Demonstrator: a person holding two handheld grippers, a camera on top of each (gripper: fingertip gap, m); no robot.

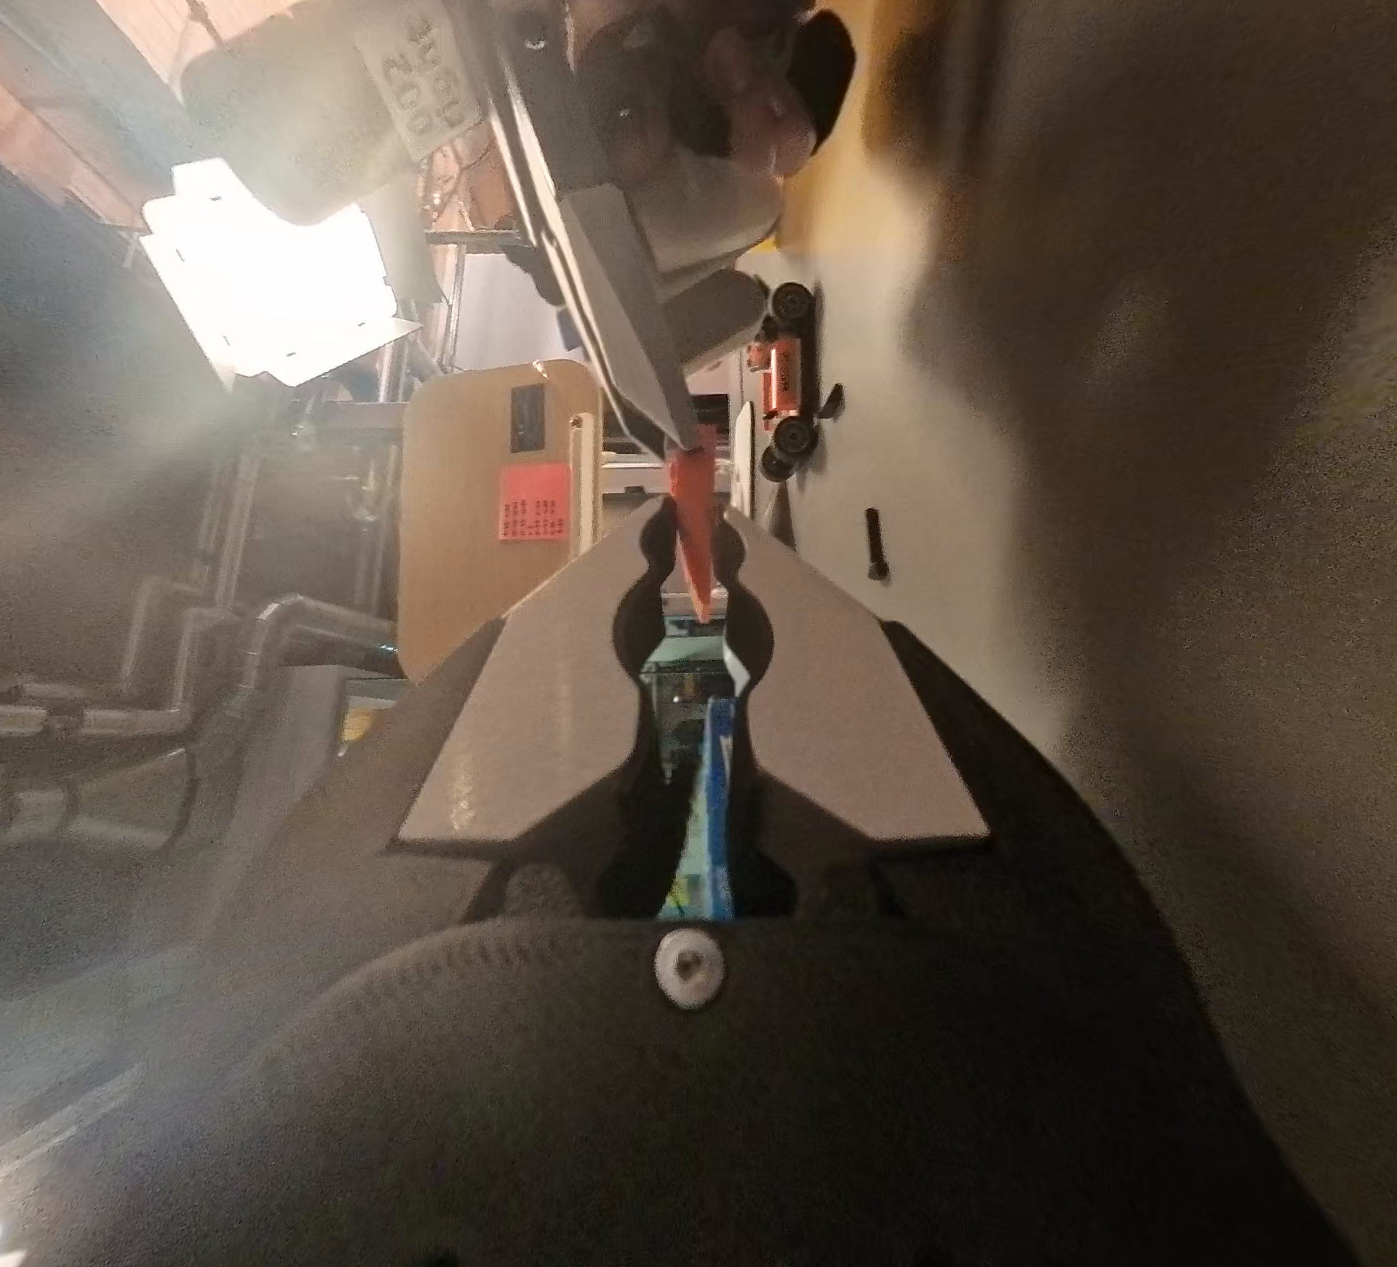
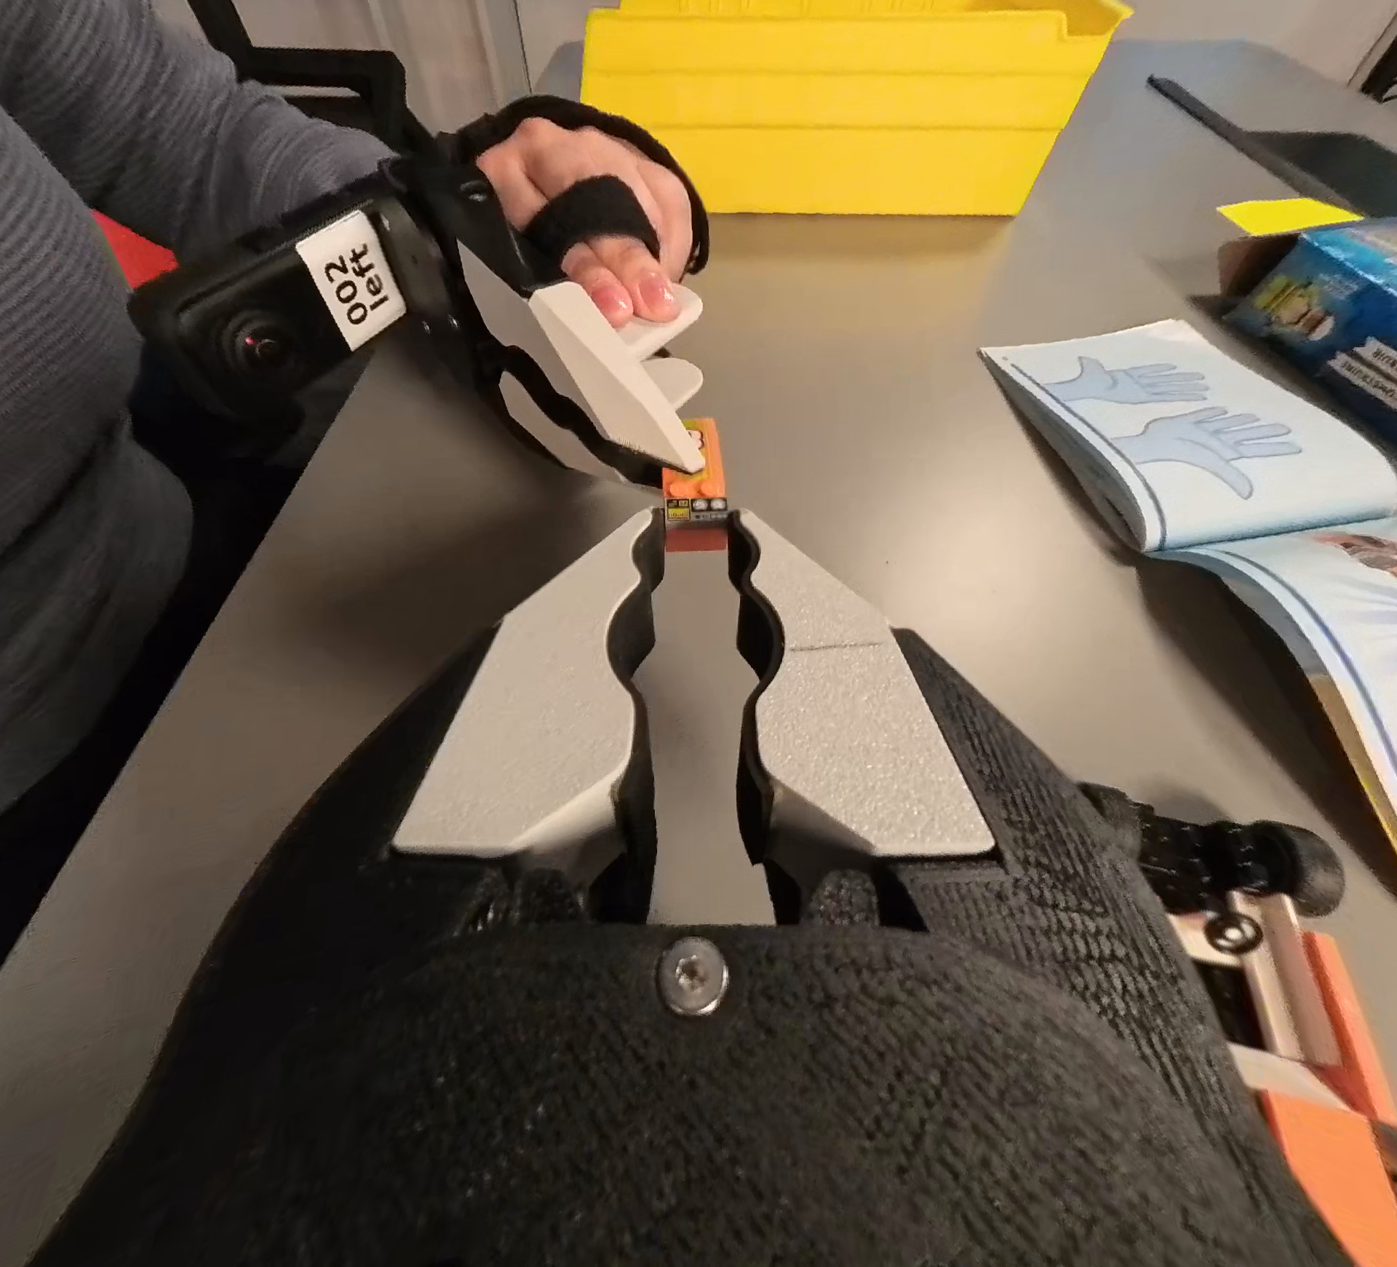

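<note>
Right wrist view, far left: a grey ribbed sleeve (image 2: 113, 134) and a hand (image 2: 597, 225) in a black strap carry the left gripper (image 2: 680, 467), turned on its side. Its 2 white fingers are nearly closed across the thin height of the orange brick (image 2: 717, 467), upper finger flat on the top face, lower one mostly hidden underneath. Centre: the right gripper (image 2: 695, 520) is closed to a narrow gap on the near end of the same brick, pads pressing its 2 side walls beside a printed tile (image 2: 695, 514). The brick hangs just above the table (image 2: 869, 323), shared by both tools, gripped on 2 different axes. Judgement: both holds sit at the very fingertips, so the piece can pivot or slip; a steady, level hold with equal pressure and no twisting between the 2 hands suits it best. Materials: the brick is hard glossy plastic with small round studs, a darker red block below; the fingers are matte white with wavy black rubber linings; the table is smooth grey laminate. Behind stands a stepped yellow plastic bin (image 2: 816, 119); to the right lies an open paper booklet (image 2: 1179, 429), then a blue cardboard box (image 2: 1315, 301). Left wrist view shows the brick edge-on, plus an orange toy car (image 1: 782, 376) and a black pin (image 1: 875, 543) on the table.
</note>
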